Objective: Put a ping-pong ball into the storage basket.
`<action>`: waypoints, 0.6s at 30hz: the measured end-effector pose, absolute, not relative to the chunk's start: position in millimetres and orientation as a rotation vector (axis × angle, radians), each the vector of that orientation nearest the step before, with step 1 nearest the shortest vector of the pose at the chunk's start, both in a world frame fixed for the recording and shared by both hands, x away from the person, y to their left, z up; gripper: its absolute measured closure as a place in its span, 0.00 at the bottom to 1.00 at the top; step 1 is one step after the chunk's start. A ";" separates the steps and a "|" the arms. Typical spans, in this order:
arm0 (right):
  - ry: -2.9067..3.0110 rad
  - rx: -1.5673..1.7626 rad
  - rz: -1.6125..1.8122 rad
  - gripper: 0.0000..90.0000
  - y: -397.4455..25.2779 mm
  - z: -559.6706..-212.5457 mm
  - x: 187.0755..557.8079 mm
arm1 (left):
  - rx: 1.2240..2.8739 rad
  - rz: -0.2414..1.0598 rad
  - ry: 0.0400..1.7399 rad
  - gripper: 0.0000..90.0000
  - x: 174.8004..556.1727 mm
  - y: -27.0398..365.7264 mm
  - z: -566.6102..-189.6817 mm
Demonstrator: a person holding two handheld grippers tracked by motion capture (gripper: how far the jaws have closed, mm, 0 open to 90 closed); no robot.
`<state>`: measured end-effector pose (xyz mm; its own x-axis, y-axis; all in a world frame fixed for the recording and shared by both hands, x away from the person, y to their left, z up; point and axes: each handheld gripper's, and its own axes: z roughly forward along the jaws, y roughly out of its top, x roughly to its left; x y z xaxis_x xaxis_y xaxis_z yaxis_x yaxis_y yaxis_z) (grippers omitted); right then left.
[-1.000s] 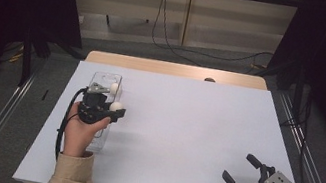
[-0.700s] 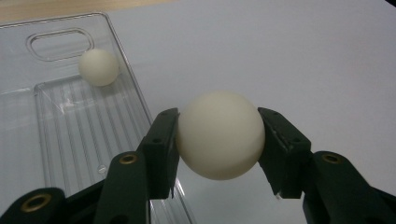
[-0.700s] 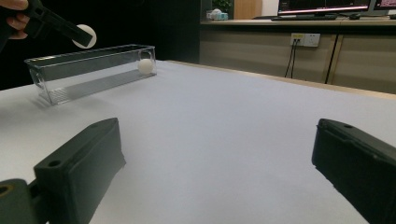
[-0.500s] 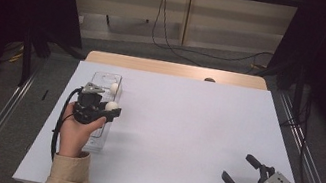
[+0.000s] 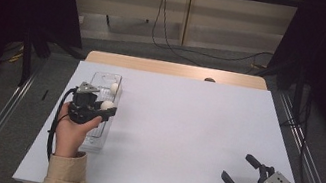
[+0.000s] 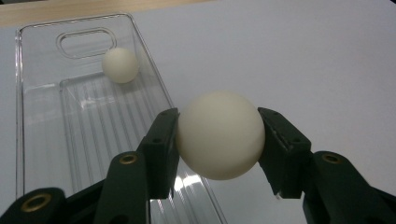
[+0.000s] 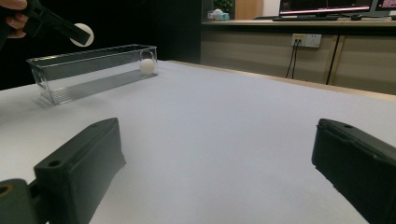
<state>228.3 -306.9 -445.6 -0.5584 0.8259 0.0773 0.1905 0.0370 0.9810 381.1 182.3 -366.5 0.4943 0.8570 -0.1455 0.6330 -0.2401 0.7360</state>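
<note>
My left gripper (image 5: 106, 107) is shut on a white ball (image 6: 218, 134) (image 5: 107, 105), holding it above the right rim of a clear plastic tray (image 5: 97, 133) at the table's left. A second white ball (image 5: 114, 87) (image 6: 120, 65) lies inside the tray near its far end. From the right gripper view the held ball (image 7: 83, 34) hangs above the tray (image 7: 74, 70), with the other ball (image 7: 147, 66) resting at the tray's end. My right gripper (image 5: 244, 174) (image 7: 215, 172) stands open near the front right corner, nothing between its jaws.
The white table top (image 5: 185, 126) stretches between the two grippers. A wooden strip (image 5: 175, 69) runs along its far edge. Cables (image 5: 162, 25) trail on the floor beyond, and dark curtains stand on both sides.
My left gripper has shifted a little left and nearer with the ball, from beside the tray to over its rim. The right gripper has stayed put.
</note>
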 end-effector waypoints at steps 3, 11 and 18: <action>1.789 1.028 1.559 0.02 -307.2 -445.6 228.2 | 1.973 0.375 1.225 0.57 381.2 182.8 -366.5; 1.790 1.029 1.559 0.02 -306.9 -445.8 228.0 | 1.974 0.388 1.232 0.57 381.1 187.4 -366.5; 1.790 1.026 1.560 0.02 -306.8 -445.7 228.1 | 1.967 0.403 1.240 0.57 381.2 190.4 -367.2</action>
<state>228.1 -306.8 -445.7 -0.5584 0.8259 0.0780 0.1900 0.0358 0.9811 381.2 190.4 -367.2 0.4785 0.8688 -0.1270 0.6285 -0.2379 0.7406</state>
